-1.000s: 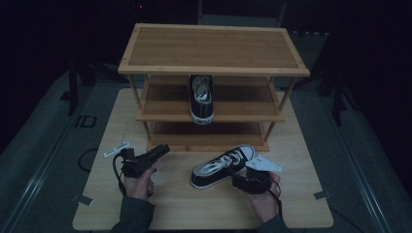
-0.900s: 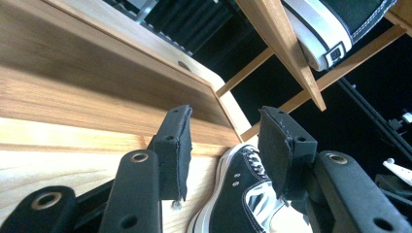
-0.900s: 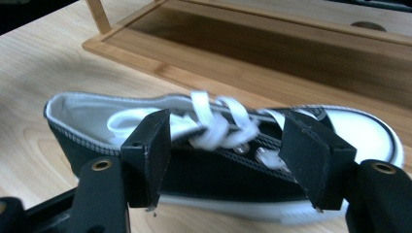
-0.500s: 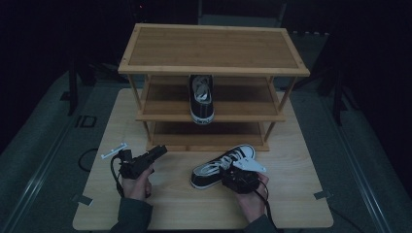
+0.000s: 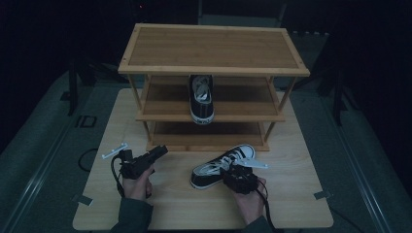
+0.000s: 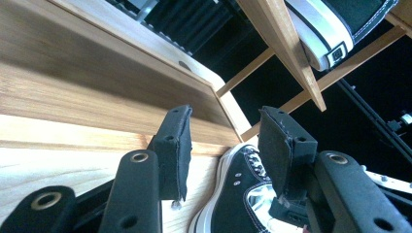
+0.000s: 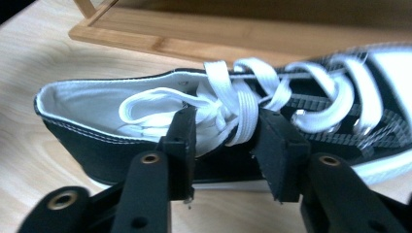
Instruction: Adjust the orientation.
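Two sneakers: one black-and-white sneaker [image 5: 222, 165] lies on the worktop [image 5: 291, 204] just in front of the wooden shoe rack [image 5: 214, 68], toe toward the rack; its mate, the second sneaker [image 5: 201, 99], sits on the rack's middle shelf, heel end outward. The high view is dim, so the right gripper [image 5: 239, 178] there is a dark lump at the near sneaker's collar and its jaws are hard to make out. The right gripper view [image 7: 226, 131] shows them part-open, straddling the near side wall and the laces, not clearly pinching; the sneaker's toe is cut off at the picture's edge. The left gripper [image 5: 145, 160] lies low over the worktop left of the sneaker, jaws apart and holding nothing; the left gripper view [image 6: 223, 145] shows the sneaker between them, farther off.
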